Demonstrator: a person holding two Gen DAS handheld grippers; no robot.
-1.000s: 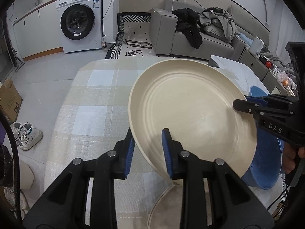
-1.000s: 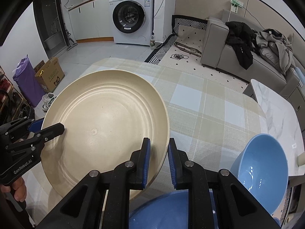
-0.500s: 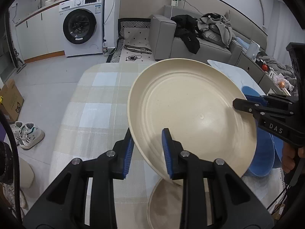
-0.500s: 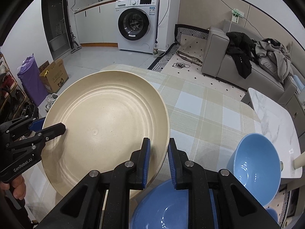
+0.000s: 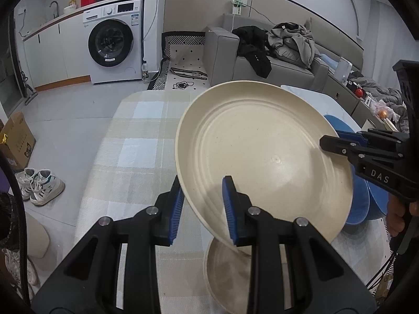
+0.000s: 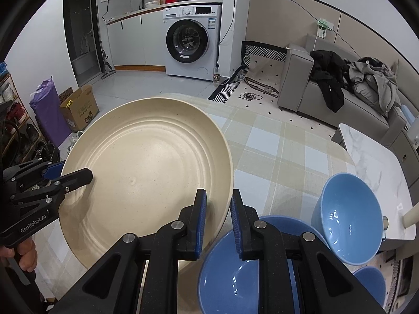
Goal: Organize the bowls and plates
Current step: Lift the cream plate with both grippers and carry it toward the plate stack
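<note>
Both tools, left tool (image 5: 201,206) and right tool (image 6: 218,218), are clamped on opposite rims of the cream plate (image 6: 146,175) held above the desk (image 5: 136,141), so sorting looks barely started: second plate (image 5: 227,272) and blue bowls (image 6: 348,217) wait below.

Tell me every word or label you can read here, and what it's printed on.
"DAS": on the right gripper, seen from the left wrist.
"GenRobot.AI": on the left gripper, seen from the right wrist.
Washing machine panel and stickers: too small.
Cardboard box print: blurred.
</note>
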